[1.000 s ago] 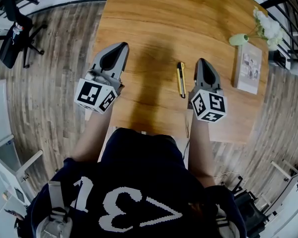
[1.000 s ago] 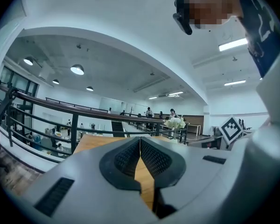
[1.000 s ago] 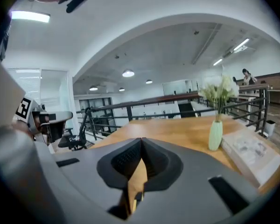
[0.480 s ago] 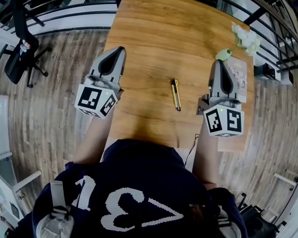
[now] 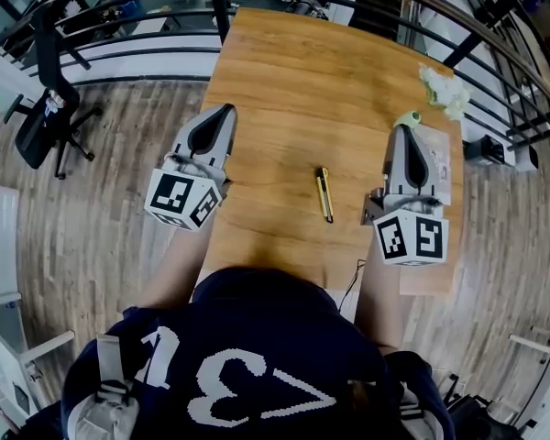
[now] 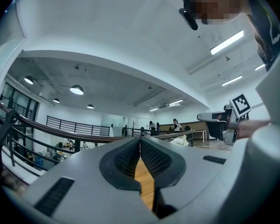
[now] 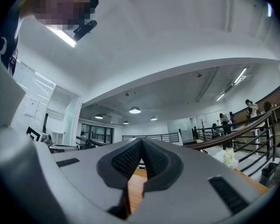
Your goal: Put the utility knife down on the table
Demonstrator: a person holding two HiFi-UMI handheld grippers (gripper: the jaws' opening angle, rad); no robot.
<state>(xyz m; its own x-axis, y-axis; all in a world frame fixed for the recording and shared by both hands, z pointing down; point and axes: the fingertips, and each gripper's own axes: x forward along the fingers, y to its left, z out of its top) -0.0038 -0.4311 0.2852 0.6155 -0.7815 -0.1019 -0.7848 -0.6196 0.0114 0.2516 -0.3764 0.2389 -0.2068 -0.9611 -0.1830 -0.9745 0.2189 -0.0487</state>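
I count one yellow-and-black utility knife (image 5: 324, 194), one oblong wooden table (image 5: 302, 81), one black wheeled office chair (image 5: 38, 131) at ten o'clock.

Black office chair (image 5: 42, 122) on plank floor (image 5: 110, 218) beside dark railing (image 5: 218, 7)

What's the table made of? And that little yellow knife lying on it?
The table looks like wood or a wood-look top, smooth with a soft sheen: orange-brown grain lines run along it. The utility knife seems to be yellow plastic with a dark strip along it; it is too small to tell if that strip is metal.
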